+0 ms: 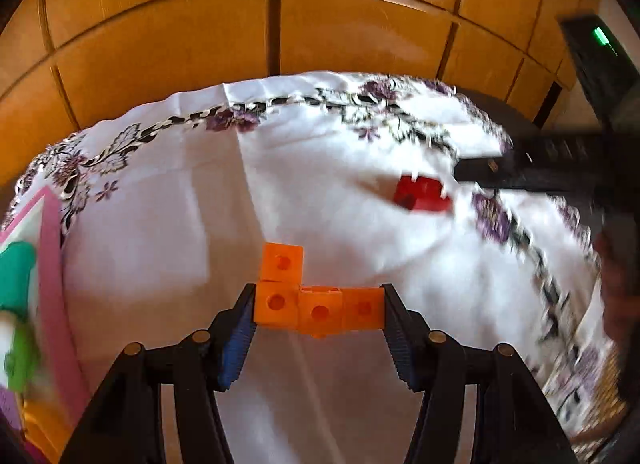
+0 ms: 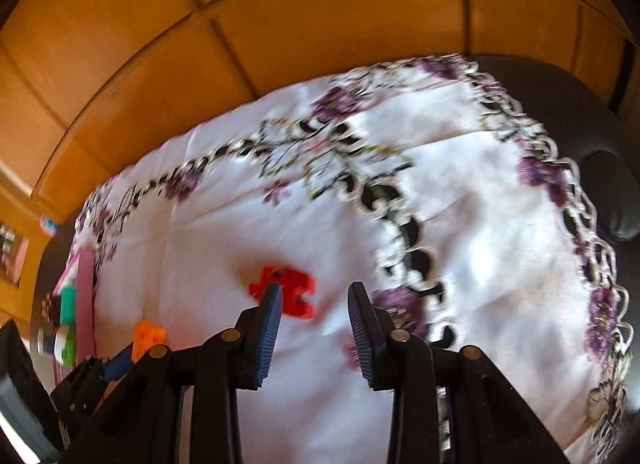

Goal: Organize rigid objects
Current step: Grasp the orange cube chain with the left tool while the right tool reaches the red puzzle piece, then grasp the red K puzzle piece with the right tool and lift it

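Left wrist view: the left gripper point(image 1: 318, 314) holds an orange block piece point(image 1: 316, 302), an L of four joined cubes. The row of three cubes sits crosswise between the two fingers, each end pressed by a ribbed blue pad point(image 1: 236, 348), and the fourth cube stands up from the left end. The piece is lifted above a white cloth point(image 1: 200, 224) with a purple flower border. Farther off and to the right, a red block point(image 1: 422, 194) lies on the cloth, with the dark body of the right gripper point(image 1: 520, 172) just beside it; the blur hides whether they touch. At the left edge a pink tray point(image 1: 52, 264) shows, with green shapes point(image 1: 16, 284) inside it, too blurred to name. Wooden panels point(image 1: 240, 44) fill the background.

Right wrist view: the right gripper point(image 2: 315, 296) has its fingers set moderately apart with nothing between them. The red block point(image 2: 296, 290) lies on the cloth point(image 2: 460, 204) ahead, partly behind the left fingertip and left of the gap. At lower left, the orange piece point(image 2: 149, 338) shows in the left gripper point(image 2: 120, 364), near the pink tray point(image 2: 85, 304) and its green contents point(image 2: 68, 306). A dark rounded surface point(image 2: 616, 204) lies past the cloth's right edge.
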The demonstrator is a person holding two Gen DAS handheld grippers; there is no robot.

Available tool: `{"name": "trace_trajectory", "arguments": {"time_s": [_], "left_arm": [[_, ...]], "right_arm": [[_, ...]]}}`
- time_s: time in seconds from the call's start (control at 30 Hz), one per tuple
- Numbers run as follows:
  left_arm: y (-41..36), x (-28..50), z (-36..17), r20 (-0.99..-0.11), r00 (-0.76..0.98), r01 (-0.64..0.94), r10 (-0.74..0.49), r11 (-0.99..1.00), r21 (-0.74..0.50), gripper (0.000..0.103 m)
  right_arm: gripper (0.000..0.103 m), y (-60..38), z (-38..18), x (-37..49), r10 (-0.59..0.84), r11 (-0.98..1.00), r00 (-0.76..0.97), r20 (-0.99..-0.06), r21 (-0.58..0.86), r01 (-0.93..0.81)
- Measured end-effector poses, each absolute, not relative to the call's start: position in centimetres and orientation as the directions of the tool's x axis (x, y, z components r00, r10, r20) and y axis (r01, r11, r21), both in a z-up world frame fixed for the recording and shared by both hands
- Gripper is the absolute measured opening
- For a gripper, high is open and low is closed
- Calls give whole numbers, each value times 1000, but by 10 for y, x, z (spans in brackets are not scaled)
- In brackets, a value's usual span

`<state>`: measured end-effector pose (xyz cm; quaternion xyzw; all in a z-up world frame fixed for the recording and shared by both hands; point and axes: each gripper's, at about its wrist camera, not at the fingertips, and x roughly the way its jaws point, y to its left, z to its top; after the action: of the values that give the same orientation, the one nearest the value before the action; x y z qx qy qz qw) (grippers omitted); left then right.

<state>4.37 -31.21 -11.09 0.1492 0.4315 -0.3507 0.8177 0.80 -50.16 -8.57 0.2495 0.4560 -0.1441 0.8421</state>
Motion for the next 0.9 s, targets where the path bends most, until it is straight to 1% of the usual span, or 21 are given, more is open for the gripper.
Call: {"name": "trace_trajectory", "arguments": {"time_s": [0.2,0.23,0.3,0.5,0.53,0.63,0.7,0.73,0.83,0.9], "left_arm": [[-310,38,-120,-795,410,700,-447,713,-39,59],[-311,37,-121,-794,413,701,-445,712,-35,59],[-311,36,-122,-789,425,698,-444,716,-27,59],[-311,36,-123,-786,425,688,-449,724,-42,60],[-311,36,-122,-786,425,688,-450,724,-42,60],[-310,36,-122,-783,422,687,-457,725,-53,59],[-309,37,-122,-782,422,685,-459,726,-57,59],[-309,36,-122,-781,424,684,-459,727,-56,59],[-309,36,-122,-779,427,682,-460,730,-57,59],[-309,36,-121,-777,429,680,-461,731,-59,59]], "right_arm": [[34,-482,-94,26,-16,877,515,-857,235,418],[34,-479,-97,30,-24,885,502,-865,215,414],[38,-474,-97,35,-69,898,499,-864,165,408],[38,-466,-99,46,-143,918,490,-860,69,390],[38,-468,-99,46,-147,915,482,-864,67,399],[39,-474,-92,43,-117,907,518,-847,122,404],[46,-476,-90,42,-118,900,532,-838,136,413],[46,-477,-92,43,-104,898,530,-842,150,414],[47,-476,-101,48,-89,902,485,-870,136,410],[47,-472,-103,50,-97,911,481,-871,117,395]]}}
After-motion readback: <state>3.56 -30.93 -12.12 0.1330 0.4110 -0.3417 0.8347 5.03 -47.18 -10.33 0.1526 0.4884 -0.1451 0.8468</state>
